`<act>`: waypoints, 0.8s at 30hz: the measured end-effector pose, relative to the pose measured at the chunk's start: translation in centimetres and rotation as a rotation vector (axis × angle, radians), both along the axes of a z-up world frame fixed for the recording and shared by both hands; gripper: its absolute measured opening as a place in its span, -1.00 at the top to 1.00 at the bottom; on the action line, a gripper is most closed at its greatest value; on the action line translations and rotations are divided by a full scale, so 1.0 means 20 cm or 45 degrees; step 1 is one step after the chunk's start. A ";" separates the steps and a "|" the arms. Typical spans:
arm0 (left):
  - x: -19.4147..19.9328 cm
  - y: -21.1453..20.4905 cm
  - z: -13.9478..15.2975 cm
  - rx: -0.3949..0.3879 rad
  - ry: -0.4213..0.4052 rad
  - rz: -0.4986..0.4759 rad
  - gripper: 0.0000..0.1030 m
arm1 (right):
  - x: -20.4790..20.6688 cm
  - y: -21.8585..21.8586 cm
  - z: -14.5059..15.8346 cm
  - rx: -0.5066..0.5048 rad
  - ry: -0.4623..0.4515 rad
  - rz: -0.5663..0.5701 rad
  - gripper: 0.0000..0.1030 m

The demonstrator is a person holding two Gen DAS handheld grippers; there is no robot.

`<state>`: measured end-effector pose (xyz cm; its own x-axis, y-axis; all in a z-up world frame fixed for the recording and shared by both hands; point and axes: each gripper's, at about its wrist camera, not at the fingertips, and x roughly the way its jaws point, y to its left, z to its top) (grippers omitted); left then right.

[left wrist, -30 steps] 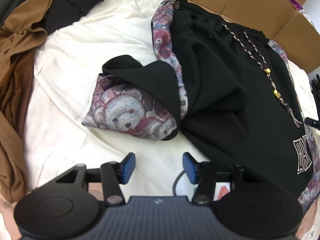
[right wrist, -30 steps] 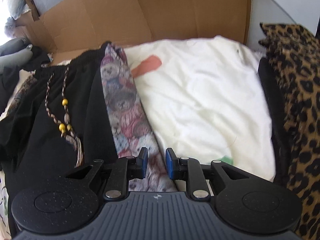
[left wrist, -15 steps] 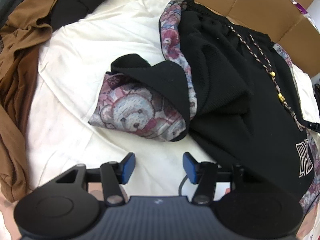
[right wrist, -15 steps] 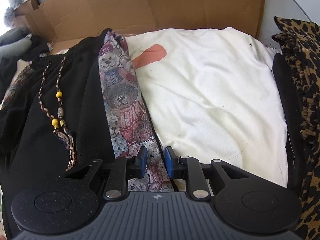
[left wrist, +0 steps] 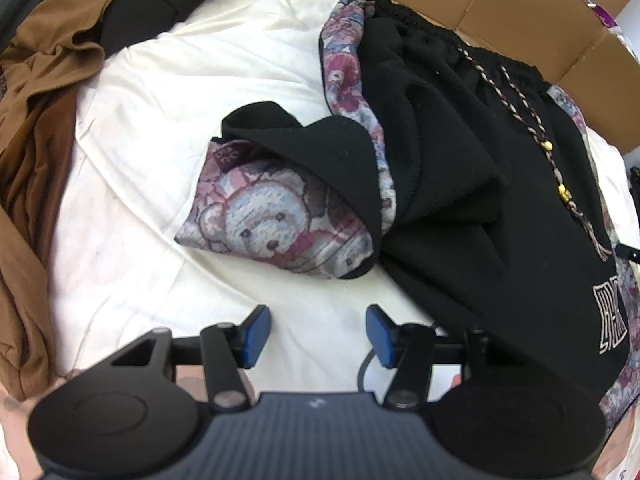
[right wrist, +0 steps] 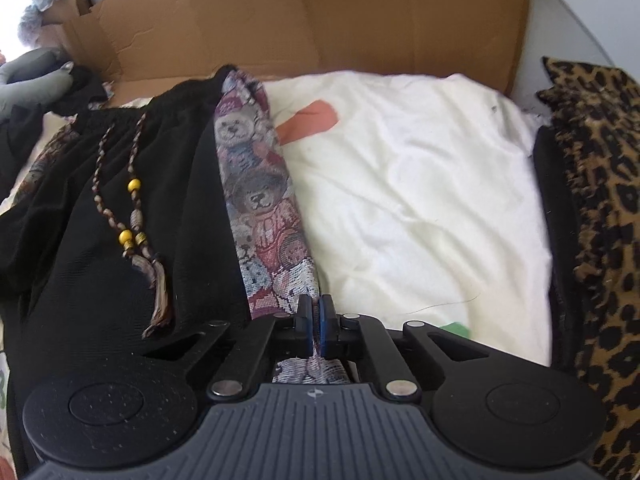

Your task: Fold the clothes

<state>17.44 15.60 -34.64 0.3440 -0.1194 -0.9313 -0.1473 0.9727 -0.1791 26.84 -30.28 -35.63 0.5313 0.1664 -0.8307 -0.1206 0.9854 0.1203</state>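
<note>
The right gripper has its blue-padded fingers pressed together, pinching the edge of the teddy-bear tapestry side stripe that runs down the seam of the black knit shorts. The stripe passes between the pads and shows again below them, close to the gripper body.

The left gripper hovers with its blue pads apart and nothing between them; only the cream-white sheet lies beneath the gap. Just beyond it lies one leg of the shorts, folded over so that its bear-patterned hem panel faces up under a black flap.

The shorts lie spread on the sheet, waistband towards the brown cardboard wall at the far side. A braided drawstring with yellow beads and a tassel trails down the black front. White outlined lettering marks the lower right of the shorts in the left view.

Further out, a rust-brown garment is bunched along the left edge of the sheet, and a leopard-print fabric lies along the right edge. An orange-red patch shows on the sheet just beside the stripe.
</note>
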 end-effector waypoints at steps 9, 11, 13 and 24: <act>0.01 0.01 0.01 0.018 -0.016 0.013 -0.10 | 0.01 0.05 -0.02 -0.067 0.041 0.022 0.96; 0.01 0.01 0.01 0.033 -0.026 0.017 -0.20 | 0.00 0.03 -0.01 -0.034 0.039 -0.006 0.92; 0.02 0.01 0.01 0.048 -0.038 0.019 -0.23 | -0.02 0.03 0.02 -0.027 0.016 -0.014 0.87; 0.07 -0.04 0.03 0.111 -0.122 -0.053 0.07 | -0.14 0.19 0.21 0.138 -0.044 0.036 0.87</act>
